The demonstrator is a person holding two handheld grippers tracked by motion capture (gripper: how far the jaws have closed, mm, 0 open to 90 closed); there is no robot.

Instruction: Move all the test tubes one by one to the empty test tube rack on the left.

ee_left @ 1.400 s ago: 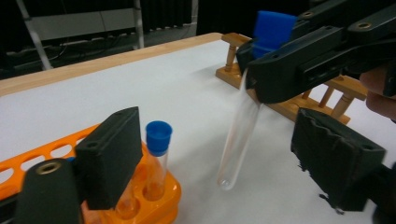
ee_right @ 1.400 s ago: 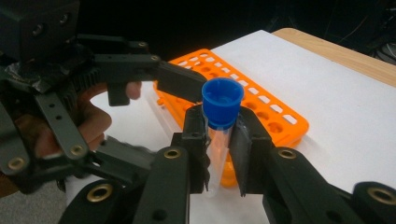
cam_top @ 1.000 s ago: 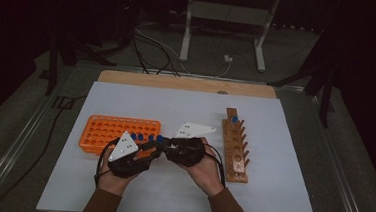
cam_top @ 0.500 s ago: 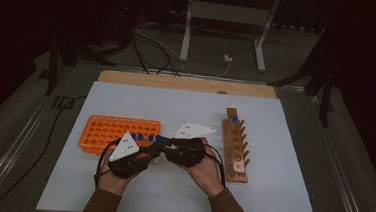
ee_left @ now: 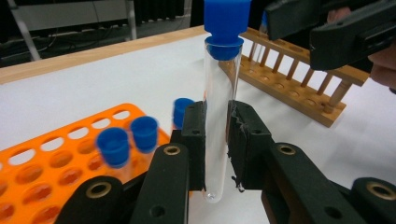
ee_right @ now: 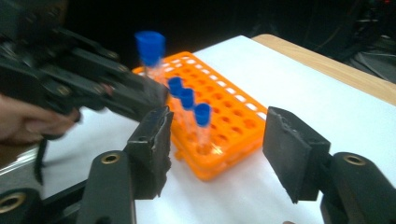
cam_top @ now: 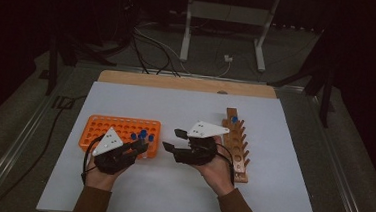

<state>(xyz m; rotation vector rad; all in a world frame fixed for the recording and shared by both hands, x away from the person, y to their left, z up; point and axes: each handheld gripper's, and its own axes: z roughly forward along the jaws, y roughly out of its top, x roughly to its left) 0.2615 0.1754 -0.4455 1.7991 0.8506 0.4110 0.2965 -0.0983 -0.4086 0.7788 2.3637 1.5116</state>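
- The left hand-held gripper (ee_left: 217,154) is clamped on a clear test tube (ee_left: 218,121) with a blue cap, held upright above the table (cam_top: 185,111), just off the orange rack (cam_top: 119,131) at its 3 o'clock edge.
- The right hand-held gripper (ee_right: 215,149) stands apart, empty; its jaws have just been opening, nothing between them.
- Three capped tubes (ee_right: 189,105) stand in the orange rack's near corner; most of its holes are bare.
- One blue-capped tube (cam_top: 234,120) stands at the 12 o'clock end of the wooden rack (cam_top: 237,149).
- By this showing the transfer is barely begun: the held tube has yet to be seated.
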